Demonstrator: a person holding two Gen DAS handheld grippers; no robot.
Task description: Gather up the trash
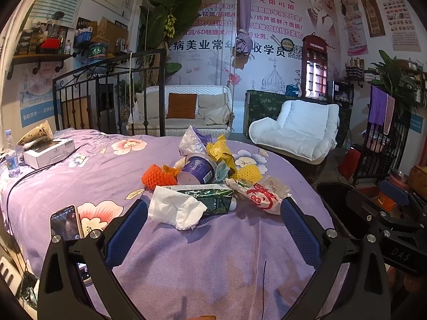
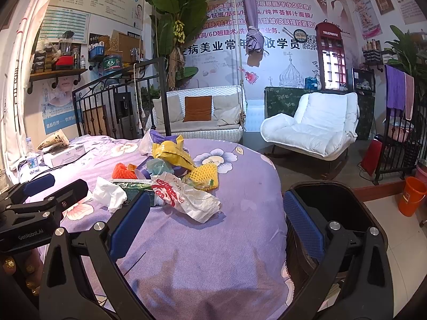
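A beauty-salon room: the back wall is one big printed banner with Chinese lettering, "you unlimited" across the top, and a red cabinet (image 2: pixel 331 58) shaped like a phone box marked "TELEPHONE". A white padded armchair (image 2: pixel 315 125) and a wicker swing seat (image 1: pixel 184 112) stand on the far side of a round bed spread with a purple floral cover (image 1: pixel 186 253).

The trash sits heaped near the middle of the cover. At the front lies a crumpled white tissue (image 1: pixel 176 208), touching a dark green drink carton (image 1: pixel 210 197) lying on its side. Beside that is a white plastic bag with red print (image 2: pixel 184 194); I can't read the characters. Behind are a purple-labelled tub (image 1: pixel 197 170) tipped over, an orange foam fruit net (image 1: pixel 157 177), a yellow foam net (image 2: pixel 204 174) and a crumpled yellow wrapper (image 2: pixel 170 153).

A phone (image 1: pixel 65 222) with its screen lit lies on the cover just beside the left gripper (image 1: pixel 213 221). That gripper's blue pads are spread wide, holding nothing, the tissue and carton just ahead between them. Its body reads "GenRobot.AI" in the right view. The right gripper (image 2: pixel 216 218) is likewise wide apart and empty, over bare cover, with a black bin (image 2: pixel 347 213) at the bed's edge behind its right finger. An orange bucket (image 2: pixel 411 196) stands on the tiled floor.
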